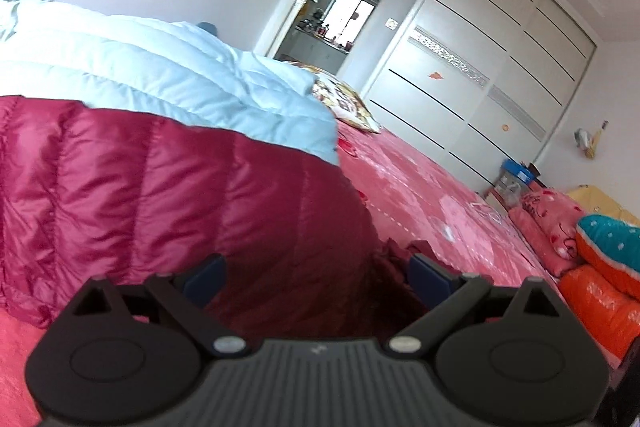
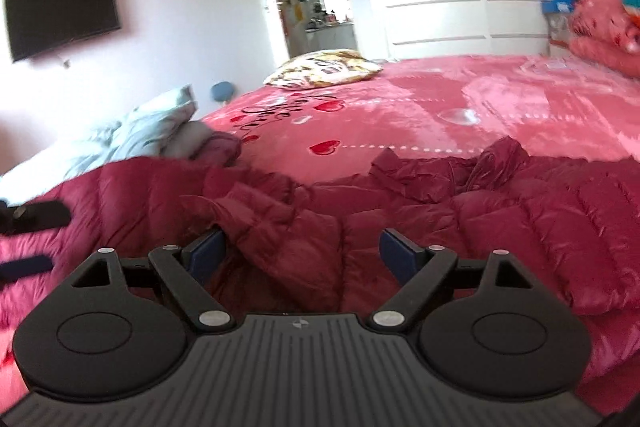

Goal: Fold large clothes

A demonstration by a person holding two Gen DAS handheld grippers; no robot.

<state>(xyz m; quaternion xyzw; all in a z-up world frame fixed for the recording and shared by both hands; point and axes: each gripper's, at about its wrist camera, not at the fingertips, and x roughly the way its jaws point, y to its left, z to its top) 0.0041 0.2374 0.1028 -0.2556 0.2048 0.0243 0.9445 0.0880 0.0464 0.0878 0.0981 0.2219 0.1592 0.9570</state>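
A dark red quilted down jacket [image 2: 400, 211] lies spread flat, glossy and puffy in stitched panels. It stretches directly ahead of the right hand-held gripper [image 2: 302, 253] and out to both sides, with loose crumpled folds bunched along its far edge.

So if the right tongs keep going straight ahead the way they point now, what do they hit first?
Most likely the dark red puffer coat: the right tongs stand open just above its rumpled folds, with nothing else between; exact depth is unclear.
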